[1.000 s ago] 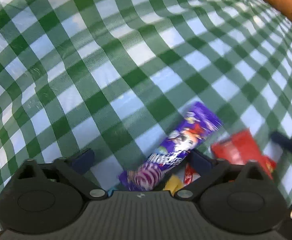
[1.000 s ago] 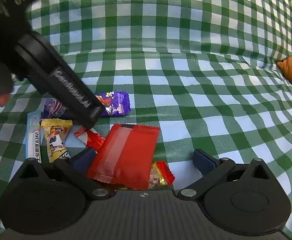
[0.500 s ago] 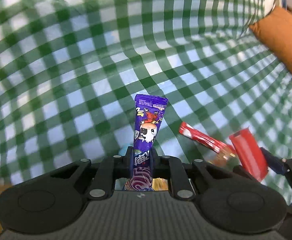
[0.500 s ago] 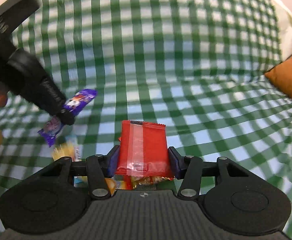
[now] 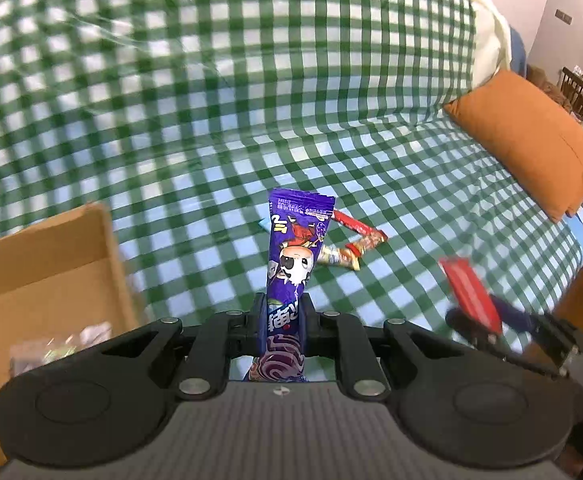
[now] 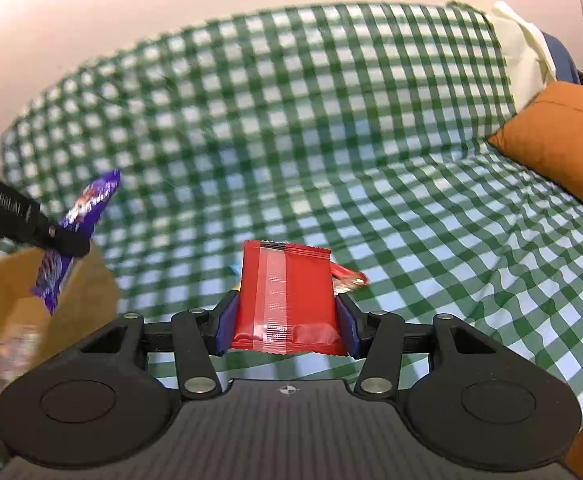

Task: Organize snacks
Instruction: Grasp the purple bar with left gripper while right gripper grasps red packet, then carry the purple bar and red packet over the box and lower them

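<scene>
My left gripper (image 5: 283,312) is shut on a purple snack packet (image 5: 295,256), held upright above the green checked sofa cover. My right gripper (image 6: 287,320) is shut on a red snack packet (image 6: 287,296), also lifted. In the left wrist view the right gripper (image 5: 491,320) and its red packet (image 5: 469,296) show at the lower right. In the right wrist view the left gripper (image 6: 67,240) holds the purple packet (image 6: 83,216) over a cardboard box (image 6: 19,292). A red stick packet (image 5: 361,230) and a small gold packet (image 5: 337,258) lie on the cover.
The open cardboard box (image 5: 51,264) stands at the left with a shiny wrapped item (image 5: 59,344) inside. An orange cushion (image 5: 527,140) lies at the right, a white cushion (image 5: 489,44) behind it. The sofa back rises behind.
Both grippers closed on their packets, purple in the left and red in the right, and lifted them off the cover. Both have since risen and pulled back, bringing the box into view.
</scene>
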`<action>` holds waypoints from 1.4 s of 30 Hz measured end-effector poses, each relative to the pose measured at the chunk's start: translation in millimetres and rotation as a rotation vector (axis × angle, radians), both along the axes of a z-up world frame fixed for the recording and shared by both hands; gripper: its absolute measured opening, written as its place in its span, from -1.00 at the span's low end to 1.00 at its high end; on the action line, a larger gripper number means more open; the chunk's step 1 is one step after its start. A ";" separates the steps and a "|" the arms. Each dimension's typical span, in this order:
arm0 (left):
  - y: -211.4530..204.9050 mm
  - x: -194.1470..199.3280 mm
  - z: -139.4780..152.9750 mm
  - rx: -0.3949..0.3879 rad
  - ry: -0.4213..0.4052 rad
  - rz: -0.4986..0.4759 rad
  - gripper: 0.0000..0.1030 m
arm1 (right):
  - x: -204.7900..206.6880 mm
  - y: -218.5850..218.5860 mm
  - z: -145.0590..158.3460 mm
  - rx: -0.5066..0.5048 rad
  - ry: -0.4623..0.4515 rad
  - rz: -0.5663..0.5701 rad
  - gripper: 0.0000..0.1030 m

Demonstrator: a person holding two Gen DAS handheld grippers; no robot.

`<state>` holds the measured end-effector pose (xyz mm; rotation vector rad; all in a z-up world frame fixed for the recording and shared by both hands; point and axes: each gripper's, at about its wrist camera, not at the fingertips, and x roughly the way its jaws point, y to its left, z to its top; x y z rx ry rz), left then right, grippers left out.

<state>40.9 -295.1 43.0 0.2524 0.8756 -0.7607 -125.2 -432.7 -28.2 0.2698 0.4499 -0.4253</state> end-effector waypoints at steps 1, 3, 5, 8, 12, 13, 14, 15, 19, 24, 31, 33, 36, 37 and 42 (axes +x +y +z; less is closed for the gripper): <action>13.5 -10.2 4.9 -0.003 -0.006 0.007 -0.68 | -7.4 10.9 8.9 -0.007 -0.011 0.013 0.04; 41.2 -28.1 13.8 -0.014 -0.010 0.030 -0.68 | -17.1 30.7 24.6 -0.023 -0.036 0.055 0.04; 71.5 -42.0 19.9 -0.020 0.000 0.065 -0.68 | -25.9 50.5 38.3 -0.043 -0.054 0.096 0.04; 111.1 -63.7 22.9 0.008 -0.012 0.131 -0.68 | -38.2 81.9 53.8 -0.052 -0.068 0.162 0.04; 160.0 -90.1 21.4 0.032 -0.025 0.188 -0.68 | -54.3 124.5 64.3 -0.072 -0.056 0.257 0.04; 172.5 -96.6 20.1 0.039 -0.021 0.204 -0.68 | -58.8 134.2 65.7 -0.074 -0.051 0.275 0.04; 184.5 -101.3 18.7 0.043 -0.015 0.219 -0.68 | -61.9 148.5 64.9 -0.072 -0.043 0.293 0.04; 195.7 -105.8 17.1 0.046 -0.008 0.233 -0.68 | -64.9 163.5 66.1 -0.070 -0.034 0.310 0.04; 236.4 -123.3 12.2 0.078 -0.013 0.292 -0.68 | -73.7 209.6 63.9 -0.071 -0.003 0.369 0.04; 271.4 -137.6 9.8 0.064 -0.020 0.344 -0.68 | -80.9 253.2 65.5 -0.098 0.030 0.428 0.04; 295.9 -147.5 12.8 0.017 -0.029 0.373 -0.68 | -83.9 281.4 75.0 -0.157 0.060 0.458 0.04; 298.6 -149.2 12.9 0.004 -0.028 0.372 -0.68 | -84.1 285.1 77.1 -0.171 0.066 0.455 0.04; 304.0 -151.5 12.5 -0.010 -0.026 0.370 -0.68 | -85.1 290.4 77.5 -0.189 0.072 0.455 0.04; 305.3 -152.1 12.4 -0.013 -0.026 0.370 -0.68 | -84.3 291.8 77.9 -0.194 0.074 0.457 0.04; 308.2 -153.6 12.0 -0.019 -0.024 0.370 -0.68 | -81.9 298.4 77.4 -0.213 0.084 0.470 0.04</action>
